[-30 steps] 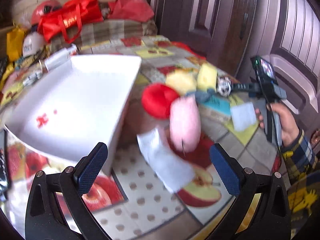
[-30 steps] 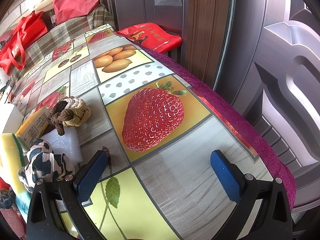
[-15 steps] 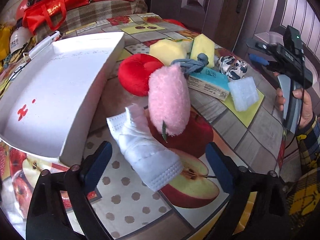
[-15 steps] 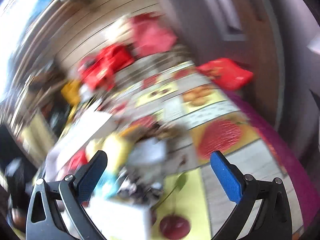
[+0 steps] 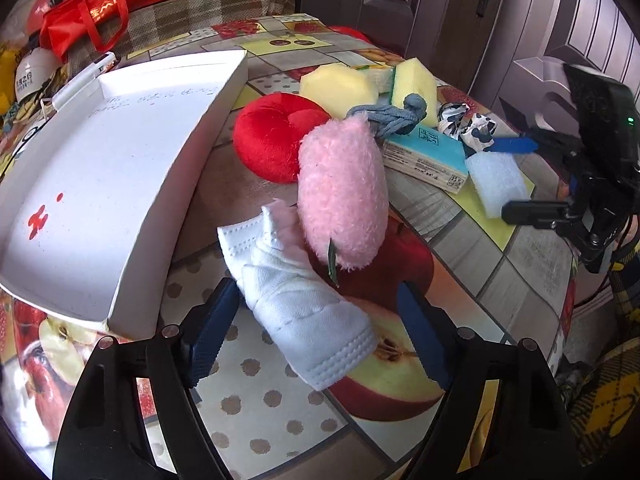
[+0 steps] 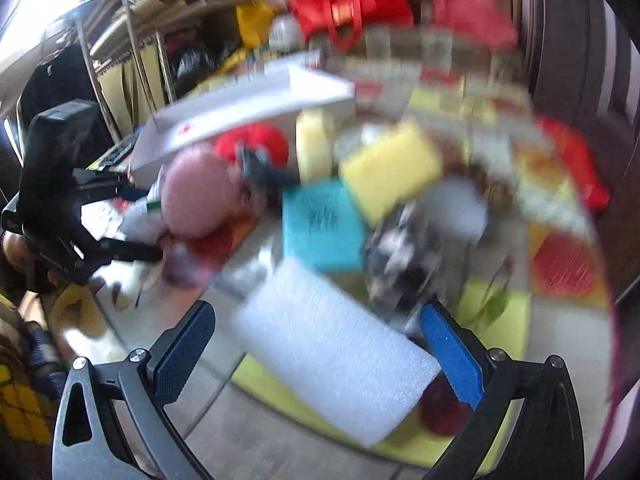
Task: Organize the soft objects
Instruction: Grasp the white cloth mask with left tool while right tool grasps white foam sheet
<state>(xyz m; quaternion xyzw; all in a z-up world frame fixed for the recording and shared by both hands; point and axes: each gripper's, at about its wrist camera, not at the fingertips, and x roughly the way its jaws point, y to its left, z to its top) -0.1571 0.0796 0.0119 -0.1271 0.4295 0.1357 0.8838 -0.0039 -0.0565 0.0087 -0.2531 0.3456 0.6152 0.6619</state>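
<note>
My left gripper (image 5: 318, 330) is open, its fingers on either side of a white sock (image 5: 298, 300) lying on the fruit-print tablecloth. A pink plush (image 5: 342, 192) leans over the sock, with a red plush (image 5: 276, 134) behind it. The empty white box (image 5: 120, 152) lies to the left. My right gripper (image 6: 320, 344) is open just above a white foam block (image 6: 332, 344); it also shows in the left wrist view (image 5: 520, 178). The right wrist view is blurred.
Yellow sponges (image 5: 412, 88), a grey rope knot (image 5: 394, 114), a teal-topped box (image 5: 426, 152) and a cow-print cloth (image 5: 466, 120) crowd the table's far right. Red bags (image 5: 100, 12) sit on a bench behind. A dark door stands at the right.
My left gripper has moved forward and down until its fingers flank the sock. My right gripper swung left from the strawberry print toward the pile, over the foam block.
</note>
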